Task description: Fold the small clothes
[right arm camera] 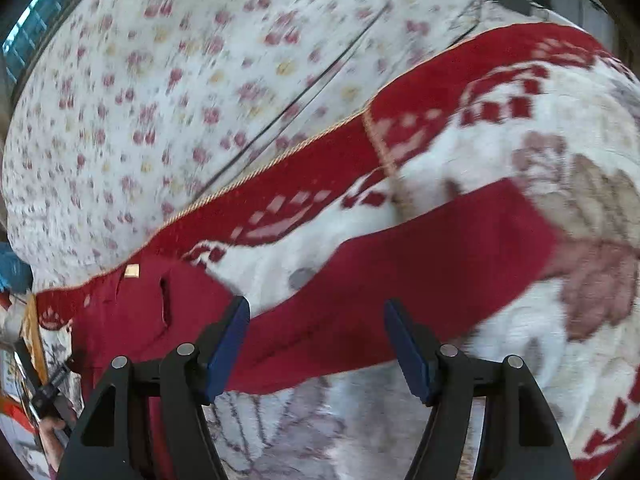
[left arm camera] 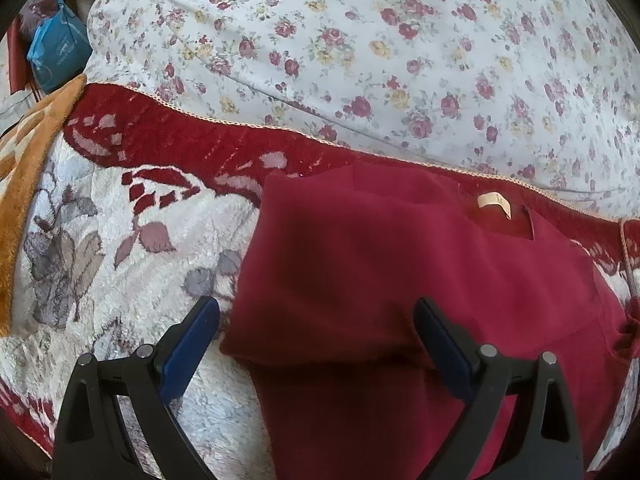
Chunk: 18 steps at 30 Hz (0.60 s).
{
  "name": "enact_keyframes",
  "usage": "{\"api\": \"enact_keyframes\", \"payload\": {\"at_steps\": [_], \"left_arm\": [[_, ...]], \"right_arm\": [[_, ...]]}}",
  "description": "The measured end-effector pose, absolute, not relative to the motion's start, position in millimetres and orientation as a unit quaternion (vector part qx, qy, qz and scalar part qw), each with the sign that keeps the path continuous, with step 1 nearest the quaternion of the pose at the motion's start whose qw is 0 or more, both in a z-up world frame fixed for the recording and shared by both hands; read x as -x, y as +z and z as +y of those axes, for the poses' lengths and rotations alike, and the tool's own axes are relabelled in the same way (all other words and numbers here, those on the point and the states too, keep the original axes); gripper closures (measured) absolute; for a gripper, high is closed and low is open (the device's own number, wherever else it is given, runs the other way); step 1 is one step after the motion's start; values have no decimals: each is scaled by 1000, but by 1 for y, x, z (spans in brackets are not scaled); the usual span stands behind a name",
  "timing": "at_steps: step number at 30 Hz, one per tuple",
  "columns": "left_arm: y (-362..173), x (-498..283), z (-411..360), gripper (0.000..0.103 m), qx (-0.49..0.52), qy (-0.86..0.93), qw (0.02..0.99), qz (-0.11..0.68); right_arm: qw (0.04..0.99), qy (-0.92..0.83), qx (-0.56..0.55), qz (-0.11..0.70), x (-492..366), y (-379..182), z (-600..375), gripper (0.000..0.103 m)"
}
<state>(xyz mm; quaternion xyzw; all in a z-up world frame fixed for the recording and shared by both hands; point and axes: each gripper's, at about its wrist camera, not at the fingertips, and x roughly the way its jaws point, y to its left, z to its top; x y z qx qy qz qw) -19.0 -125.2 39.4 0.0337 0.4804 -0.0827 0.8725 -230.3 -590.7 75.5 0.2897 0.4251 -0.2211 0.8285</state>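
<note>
A dark red long-sleeved top point(left arm camera: 400, 280) lies flat on a plush red-and-white blanket point(left arm camera: 132, 216), its neck label point(left arm camera: 494, 205) toward the far edge. Its left sleeve is folded over the body. My left gripper point(left arm camera: 316, 312) is open and empty, hovering above the top's left edge. In the right wrist view the right sleeve point(right arm camera: 400, 280) stretches out sideways over the blanket point(right arm camera: 520, 360). My right gripper point(right arm camera: 316, 312) is open and empty, just above the sleeve near the shoulder. The right wrist view is motion-blurred.
A white floral bedsheet point(left arm camera: 360, 40) lies beyond the blanket's braided edge. An orange plush cloth point(left arm camera: 32, 152) and a blue bag point(left arm camera: 56, 52) sit at the far left. The blanket's folded corner point(right arm camera: 380, 140) lies beyond the sleeve.
</note>
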Motion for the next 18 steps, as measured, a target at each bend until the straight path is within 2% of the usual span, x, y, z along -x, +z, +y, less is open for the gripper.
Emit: {"api": "enact_keyframes", "payload": {"at_steps": [3, 7, 10, 12, 15, 18], "left_arm": [[38, 17, -125, 6, -27, -85, 869, 486], [37, 19, -131, 6, -37, -90, 869, 486], [36, 19, -133, 6, -43, -90, 868, 486], [35, 18, -133, 6, -42, -89, 867, 488], [35, 17, -134, 6, -42, -89, 867, 488], [37, 18, -133, 6, -39, -91, 869, 486]], "right_arm": [[819, -245, -299, 424, 220, 68, -605, 29], [772, -287, -317, 470, 199, 41, -637, 24], [756, -277, -295, 515, 183, 16, -640, 18], [769, -281, -248, 518, 176, 12, -632, 21], [788, -281, -206, 507, 176, 20, -623, 88], [806, -266, -194, 491, 181, 36, -618, 90]]}}
